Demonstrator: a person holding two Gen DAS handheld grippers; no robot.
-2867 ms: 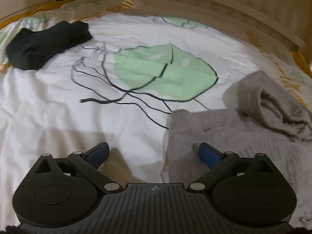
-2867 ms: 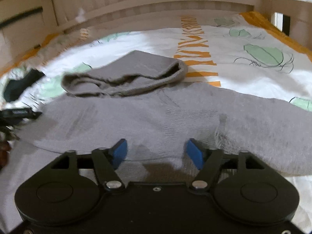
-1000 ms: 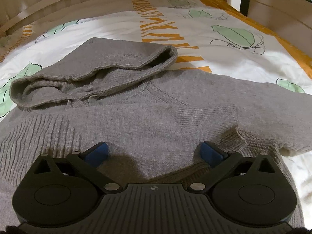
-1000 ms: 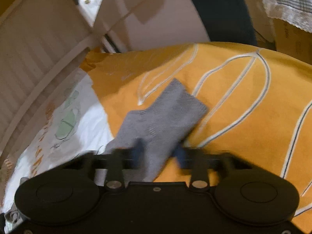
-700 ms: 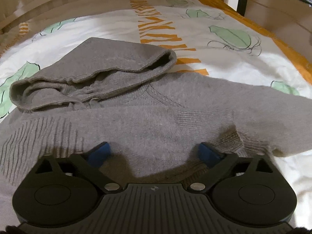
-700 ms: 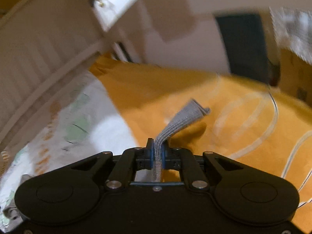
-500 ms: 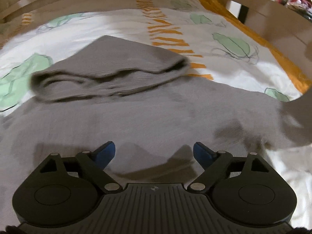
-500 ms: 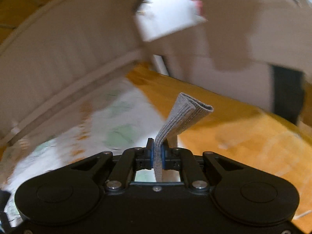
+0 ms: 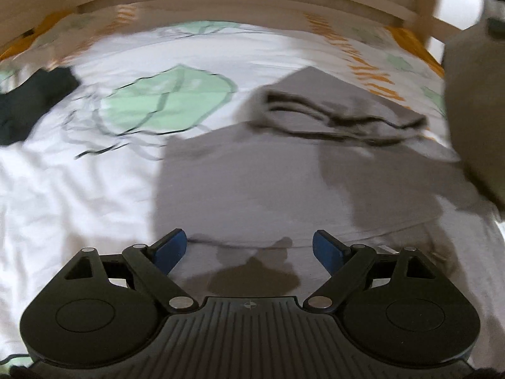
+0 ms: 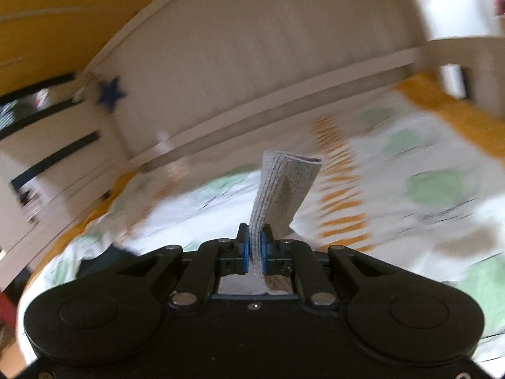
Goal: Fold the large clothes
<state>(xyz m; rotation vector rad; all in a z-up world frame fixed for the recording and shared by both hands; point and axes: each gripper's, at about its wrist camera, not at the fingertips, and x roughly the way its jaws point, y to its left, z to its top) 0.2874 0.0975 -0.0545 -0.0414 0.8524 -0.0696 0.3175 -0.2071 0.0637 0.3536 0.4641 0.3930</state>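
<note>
A grey hooded sweater (image 9: 258,183) lies on the bed, its hood (image 9: 334,107) at the far side. My left gripper (image 9: 249,249) is open and empty, low over the sweater's near edge. My right gripper (image 10: 255,249) is shut on the sweater's ribbed sleeve cuff (image 10: 281,189), which stands up above the jaws. The raised sleeve (image 9: 473,110) hangs at the right edge of the left wrist view.
The bed has a white cover (image 9: 79,189) with green leaf prints and orange stripes. A black garment (image 9: 28,101) lies at the far left. A pale slatted bed rail (image 10: 252,72) runs along the far side, with a blue star (image 10: 110,93) on it.
My right gripper closed on the sleeve cuff, lifted it off the orange bedding and swung it towards the bed's middle. My left gripper panned left over the sweater, staying open.
</note>
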